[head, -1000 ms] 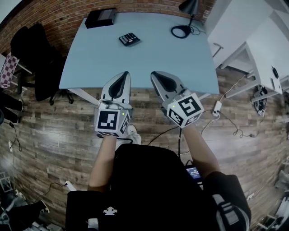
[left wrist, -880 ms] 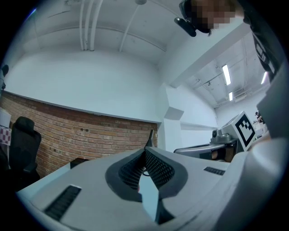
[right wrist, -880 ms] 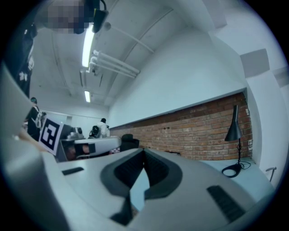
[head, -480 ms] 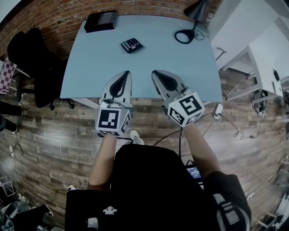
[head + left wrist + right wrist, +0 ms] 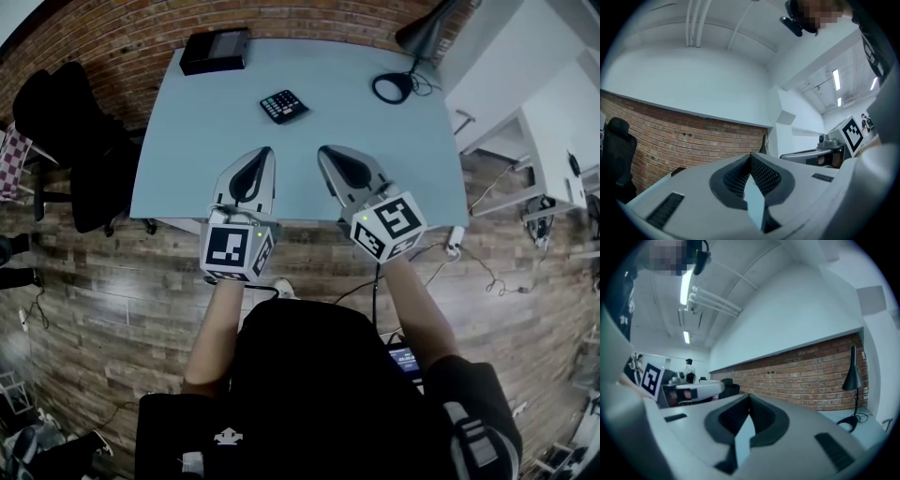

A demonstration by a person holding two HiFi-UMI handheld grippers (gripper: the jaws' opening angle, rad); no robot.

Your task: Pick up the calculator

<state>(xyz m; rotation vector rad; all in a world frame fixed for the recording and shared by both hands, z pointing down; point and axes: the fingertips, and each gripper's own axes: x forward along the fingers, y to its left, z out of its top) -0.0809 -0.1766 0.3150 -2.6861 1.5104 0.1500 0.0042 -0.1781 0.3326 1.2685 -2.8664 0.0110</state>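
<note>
The calculator (image 5: 284,106), dark with coloured keys, lies slightly askew on the pale blue table (image 5: 187,150), towards its far side. My left gripper (image 5: 262,154) and right gripper (image 5: 325,153) are side by side over the table's near edge, pointing at the far side, both well short of the calculator. Both are shut and hold nothing. In the left gripper view the left gripper (image 5: 751,158) has its jaws met at the tip, and the right gripper view shows the right gripper (image 5: 749,398) the same way. Neither gripper view shows the calculator.
A black box (image 5: 216,50) sits at the table's far left corner. A black desk lamp (image 5: 420,36) with a ring base (image 5: 392,89) stands at the far right. A dark office chair (image 5: 66,141) stands left of the table, a brick wall (image 5: 281,14) behind it.
Both grippers have moved forward together and now reach over the table's near edge. The table and calculator lie closer in the head view. The jaws stayed shut.
</note>
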